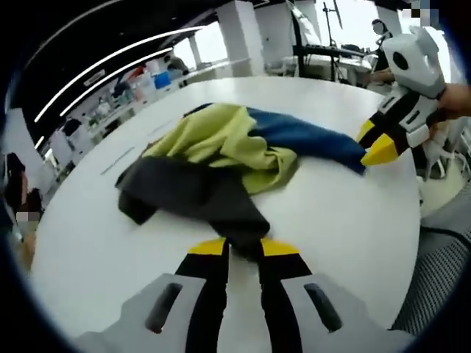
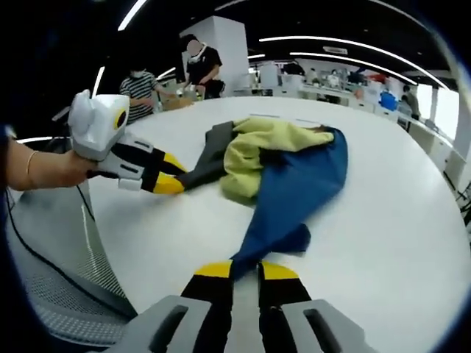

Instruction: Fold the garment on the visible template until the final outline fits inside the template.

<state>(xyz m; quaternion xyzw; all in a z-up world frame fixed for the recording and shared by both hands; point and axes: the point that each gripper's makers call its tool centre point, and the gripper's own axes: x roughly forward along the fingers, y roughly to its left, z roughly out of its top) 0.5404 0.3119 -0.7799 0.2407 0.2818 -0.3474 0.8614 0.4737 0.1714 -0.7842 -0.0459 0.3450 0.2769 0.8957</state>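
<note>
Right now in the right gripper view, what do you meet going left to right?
Person's hand → white-and-yellow left gripper → dark grey garment section → yellow-green section → blue section.

On the white surface (image 1: 346, 220) lies a crumpled garment (image 1: 228, 158) with a dark grey part nearest the camera, a yellow-green part bunched in the middle and a blue part stretching off to the right. The left gripper (image 1: 243, 246) rises from the bottom edge, its yellow-tipped jaws closed on the edge of the grey part. At the right, the right gripper (image 1: 374, 145), held by a hand (image 1: 456, 99), pinches the far end of the blue part.
</note>
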